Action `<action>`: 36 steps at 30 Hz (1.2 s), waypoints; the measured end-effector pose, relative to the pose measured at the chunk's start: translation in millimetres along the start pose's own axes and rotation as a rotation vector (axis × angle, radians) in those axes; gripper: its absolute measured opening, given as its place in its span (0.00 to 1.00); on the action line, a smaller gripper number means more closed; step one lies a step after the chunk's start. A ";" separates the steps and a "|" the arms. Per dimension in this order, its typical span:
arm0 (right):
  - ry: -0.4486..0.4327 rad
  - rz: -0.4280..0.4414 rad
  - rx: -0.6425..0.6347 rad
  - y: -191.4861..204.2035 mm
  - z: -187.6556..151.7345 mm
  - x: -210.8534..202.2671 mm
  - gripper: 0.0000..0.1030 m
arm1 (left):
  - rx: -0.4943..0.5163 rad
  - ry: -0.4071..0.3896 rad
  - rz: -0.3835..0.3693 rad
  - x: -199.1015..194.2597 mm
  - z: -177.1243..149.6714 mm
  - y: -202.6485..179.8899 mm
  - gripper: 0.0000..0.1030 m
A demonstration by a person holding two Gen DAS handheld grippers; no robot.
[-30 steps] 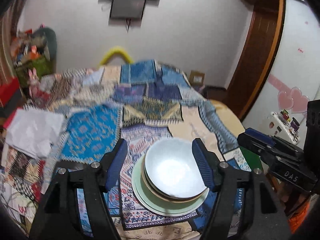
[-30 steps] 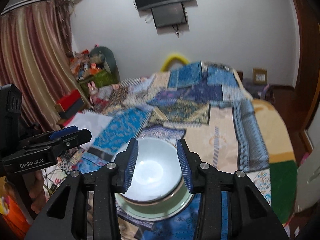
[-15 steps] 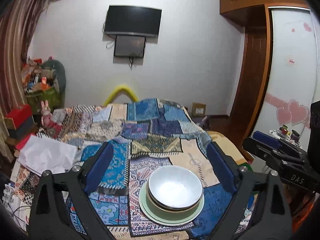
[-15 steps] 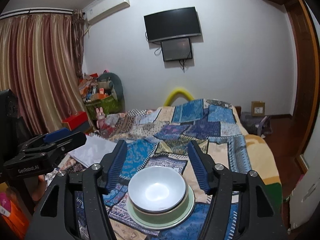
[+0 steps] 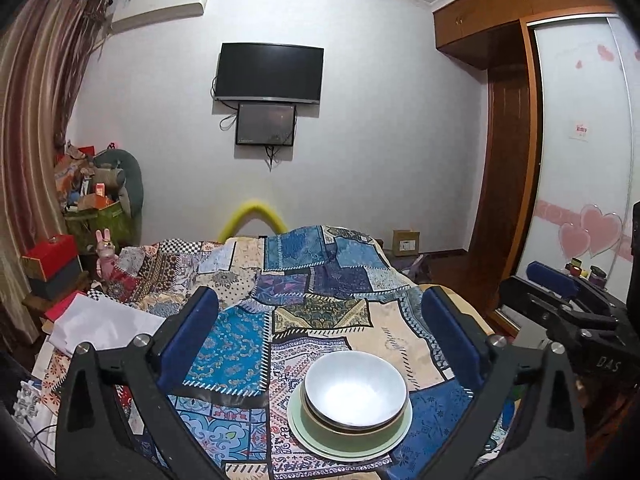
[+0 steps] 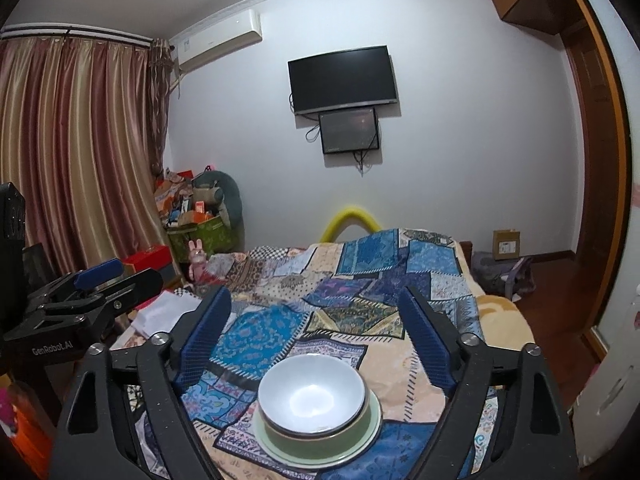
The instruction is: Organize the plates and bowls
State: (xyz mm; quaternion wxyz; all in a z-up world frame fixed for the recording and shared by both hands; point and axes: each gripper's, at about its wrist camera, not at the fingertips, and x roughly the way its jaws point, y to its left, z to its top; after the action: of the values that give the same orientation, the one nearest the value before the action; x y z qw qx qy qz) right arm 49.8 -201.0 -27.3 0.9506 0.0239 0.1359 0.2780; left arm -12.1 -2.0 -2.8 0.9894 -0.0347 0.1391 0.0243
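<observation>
In the left wrist view the left gripper (image 5: 320, 334) tilts slightly downward, its fingers (image 5: 191, 336) spreading wide and empty above the white bowl (image 5: 355, 390) stacked on the green plate (image 5: 316, 438) on the bed (image 5: 404, 344), while in the right wrist view the right gripper (image 6: 314, 338) points likewise, fingers (image 6: 204, 338) spreading, nothing between, bowl near-centre.

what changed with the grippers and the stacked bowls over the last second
Both grippers let go of the white bowl and drew back and up; it now looks smaller and lower in both wrist views. The left gripper and right gripper are opening, with nothing between the pads. The white bowl stays nested in the green bowl on the pale green plate, in the same spot on the patchwork bedspread.
</observation>
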 end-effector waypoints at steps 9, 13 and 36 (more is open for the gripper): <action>-0.036 -0.028 -0.026 5.1 -1.1 -5.0 0.99 | 0.007 -0.012 -0.008 -5.2 -0.9 -4.7 1.00; -0.037 -0.025 -0.024 5.0 -1.5 -5.2 0.99 | 0.010 -0.019 -0.005 -7.7 -1.6 -5.4 1.00; -0.027 -0.023 -0.013 3.6 -4.8 -3.9 0.99 | 0.002 -0.013 -0.013 -6.2 -0.9 -5.6 1.00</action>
State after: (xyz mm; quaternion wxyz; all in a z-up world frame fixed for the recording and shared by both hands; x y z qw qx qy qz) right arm 43.5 -200.2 -30.5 0.9556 0.0198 0.1214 0.2677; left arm -18.0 -7.8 -1.6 0.9904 -0.0344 0.1326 0.0181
